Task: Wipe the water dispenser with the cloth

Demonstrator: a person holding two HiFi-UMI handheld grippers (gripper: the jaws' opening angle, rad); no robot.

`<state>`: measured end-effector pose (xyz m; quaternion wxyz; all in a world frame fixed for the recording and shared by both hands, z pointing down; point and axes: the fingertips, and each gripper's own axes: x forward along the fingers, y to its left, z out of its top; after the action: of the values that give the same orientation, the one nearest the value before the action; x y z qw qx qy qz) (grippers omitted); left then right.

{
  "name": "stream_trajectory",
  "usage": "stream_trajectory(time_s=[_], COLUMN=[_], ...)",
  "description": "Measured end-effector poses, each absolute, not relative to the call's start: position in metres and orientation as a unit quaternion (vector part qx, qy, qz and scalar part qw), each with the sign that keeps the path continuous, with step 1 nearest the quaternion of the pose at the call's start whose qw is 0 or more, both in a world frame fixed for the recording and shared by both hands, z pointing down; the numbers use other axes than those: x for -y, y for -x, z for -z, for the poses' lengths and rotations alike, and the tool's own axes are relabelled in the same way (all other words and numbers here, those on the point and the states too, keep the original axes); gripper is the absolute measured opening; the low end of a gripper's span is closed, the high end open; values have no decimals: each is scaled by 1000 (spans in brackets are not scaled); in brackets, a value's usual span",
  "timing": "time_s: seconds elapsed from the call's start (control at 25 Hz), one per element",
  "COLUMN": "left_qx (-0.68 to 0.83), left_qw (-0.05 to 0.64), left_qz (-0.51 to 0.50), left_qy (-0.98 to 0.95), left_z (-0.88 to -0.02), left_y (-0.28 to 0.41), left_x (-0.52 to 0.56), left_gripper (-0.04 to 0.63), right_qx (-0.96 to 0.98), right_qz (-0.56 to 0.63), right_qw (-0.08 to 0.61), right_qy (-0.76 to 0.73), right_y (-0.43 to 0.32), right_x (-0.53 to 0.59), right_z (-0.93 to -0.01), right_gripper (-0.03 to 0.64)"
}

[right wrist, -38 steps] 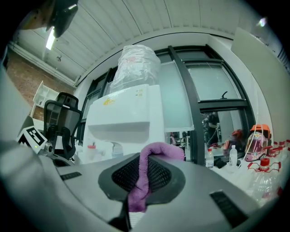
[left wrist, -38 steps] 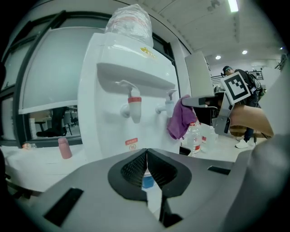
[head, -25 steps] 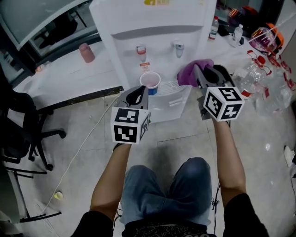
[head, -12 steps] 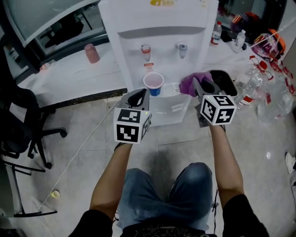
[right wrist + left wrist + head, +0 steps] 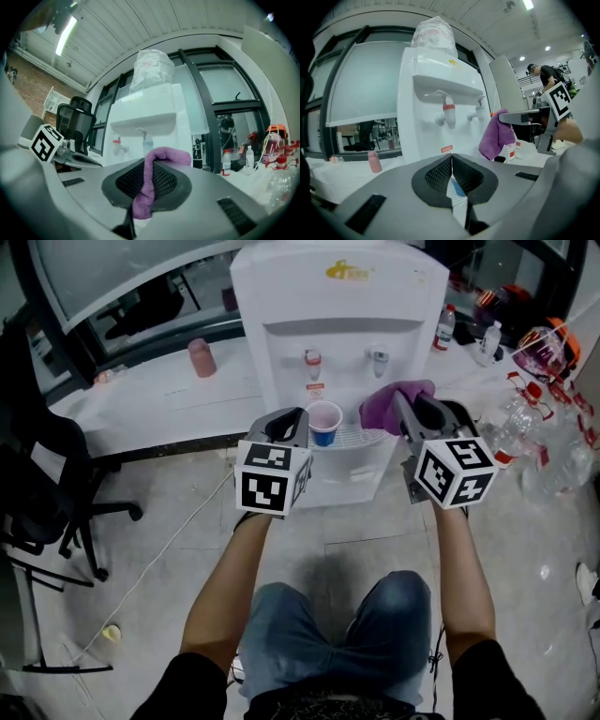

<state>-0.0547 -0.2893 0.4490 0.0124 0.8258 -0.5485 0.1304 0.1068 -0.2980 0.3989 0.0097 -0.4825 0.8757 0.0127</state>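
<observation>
In front of the white dispenser (image 5: 333, 296), the right gripper (image 5: 405, 405) has its jaws clamped on the purple cloth (image 5: 380, 407), held just right of the taps. Whether the cloth touches the dispenser cannot be told. The left gripper (image 5: 298, 418) has its jaws together on nothing, near a cup (image 5: 324, 420) on the drip tray (image 5: 361, 437). Only the head view shows the cup plainly. The right gripper view shows the cloth pinched between the jaws.

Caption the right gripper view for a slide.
Purple cloth clamped in the right gripper, facing the white water dispenser.
</observation>
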Motion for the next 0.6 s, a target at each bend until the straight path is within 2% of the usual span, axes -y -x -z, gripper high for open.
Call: stream_trajectory(time_s=[0.6], left_qx=[578], left_qw=[-26], left_qz=[-102], left_qy=[-809], left_z=[-377], left_y=[93], left_x=[293], left_gripper=[26], right_qx=[-924], right_qz=[-90], right_qw=[47], right_qy=[370], right_y=[0], right_x=[270], right_z=[-280], right_gripper=[32])
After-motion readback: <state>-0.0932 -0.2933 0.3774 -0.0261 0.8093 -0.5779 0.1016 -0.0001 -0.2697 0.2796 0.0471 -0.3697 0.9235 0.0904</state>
